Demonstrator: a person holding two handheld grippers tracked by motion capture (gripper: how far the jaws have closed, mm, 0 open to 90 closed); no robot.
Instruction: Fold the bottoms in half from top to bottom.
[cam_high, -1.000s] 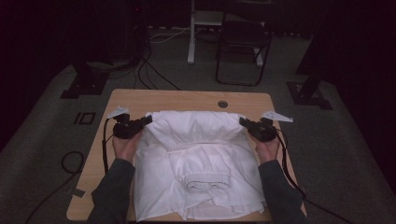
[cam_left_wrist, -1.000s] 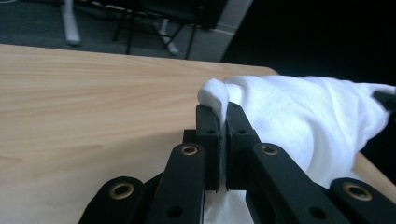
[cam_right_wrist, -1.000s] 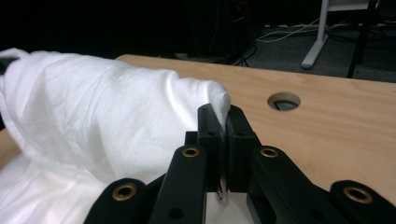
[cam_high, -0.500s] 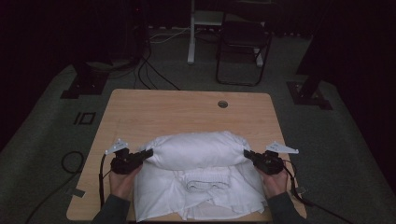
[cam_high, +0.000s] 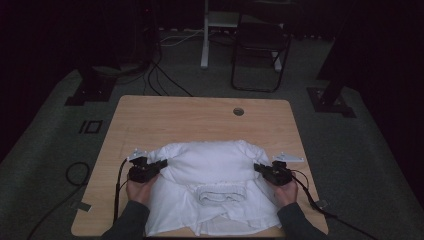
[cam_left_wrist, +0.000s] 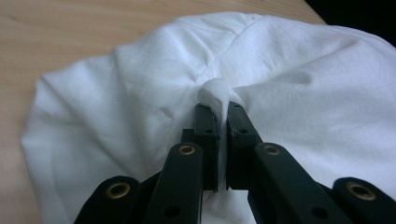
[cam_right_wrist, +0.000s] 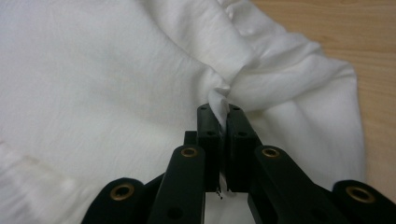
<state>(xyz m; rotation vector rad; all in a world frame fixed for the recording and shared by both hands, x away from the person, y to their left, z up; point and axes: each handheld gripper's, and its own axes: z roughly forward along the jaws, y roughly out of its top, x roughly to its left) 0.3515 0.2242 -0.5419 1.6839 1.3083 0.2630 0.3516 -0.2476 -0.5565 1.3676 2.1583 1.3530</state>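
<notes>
I am watching the white garment (cam_high: 212, 190) from above, and its near hem is running off the bottom edge of the high view, so I cannot say how it ends there. My forearms are cut off the same way. The room beyond the table (cam_high: 200, 117) is too dark for me to read much past a chair frame (cam_high: 260, 55) and some cables on the floor. What lies under the folded-over cloth is hidden from me.

The garment is lying on the near half of the table, its far part doubled toward me into a puffed, rounded roll, with a ribbed collar band (cam_high: 220, 192) showing just nearer than that roll (it looks like a sweatshirt, though I cannot be sure).

My left tongs (cam_high: 161, 165) are gripping the roll's left end; in the left gripper view the left tongs (cam_left_wrist: 222, 114) are pressed together on a small peak of white cloth squeezed up between the jaws. My right tongs (cam_high: 259, 168) are at the roll's right end, and the right gripper view shows the right tongs (cam_right_wrist: 223, 114) pinching a twisted tuft of the same fabric, with bare wood lying beyond the garment's edge.
</notes>
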